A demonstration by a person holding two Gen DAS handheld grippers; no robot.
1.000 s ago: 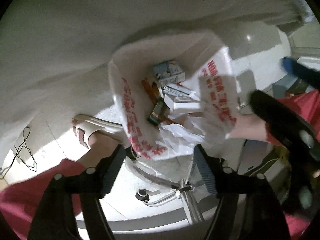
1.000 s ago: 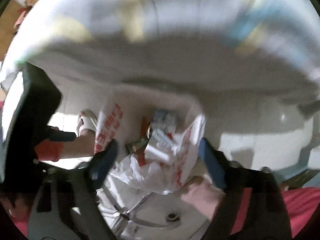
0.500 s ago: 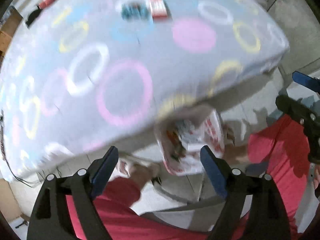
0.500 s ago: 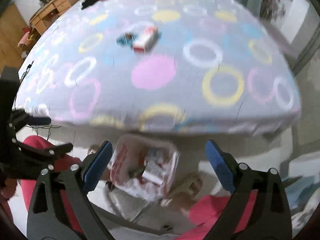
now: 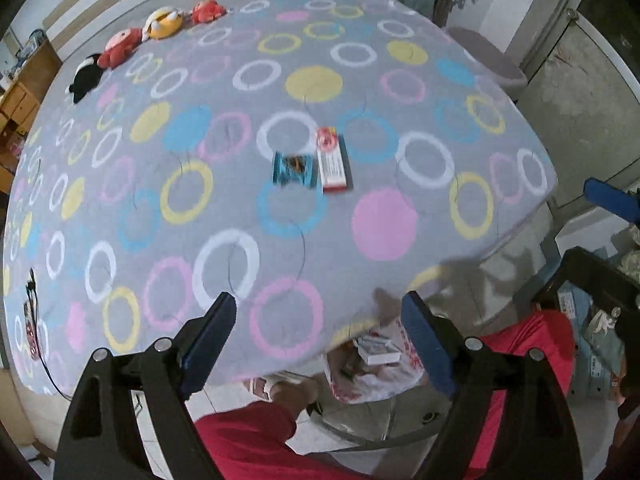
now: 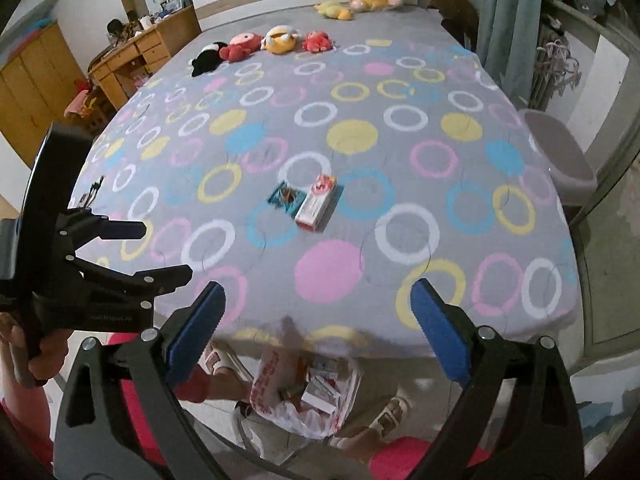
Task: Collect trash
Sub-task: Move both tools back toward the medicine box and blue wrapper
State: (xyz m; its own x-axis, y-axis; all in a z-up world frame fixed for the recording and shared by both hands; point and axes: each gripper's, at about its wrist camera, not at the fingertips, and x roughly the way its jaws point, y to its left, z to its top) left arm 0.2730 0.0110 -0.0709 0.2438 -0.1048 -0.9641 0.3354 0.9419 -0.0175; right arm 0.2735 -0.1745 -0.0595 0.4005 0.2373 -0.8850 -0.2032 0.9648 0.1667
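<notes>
Remaining trash: a red-and-white carton [image 5: 333,160] and a teal wrapper [image 5: 293,169] are seen touching side by side on the bed [image 5: 120,184], about mid-width and well in from the near edge.
Carton axis: in the left wrist view its long side is seen running from the near edge toward the far edge; in the right wrist view it is tilted a little.
Wrapper: it is laid against the carton on the side toward the left edge of the bed.
Collection bag: a white plastic bag [image 6: 304,396] with red print, already holding boxes, is seen below the near edge of the bed, at the person's feet.
Left gripper [image 5: 320,344]: the jaws are spread wide and nothing is held between them.
Right gripper [image 6: 316,328]: the jaws are spread wide and empty.
Bearing: both items are found ahead of and beyond both pairs of jaws, toward the far edge.
Nearer hand: neither is judged clearly nearer; the carton is judged the right hand's pick and the wrapper the left's.
</notes>
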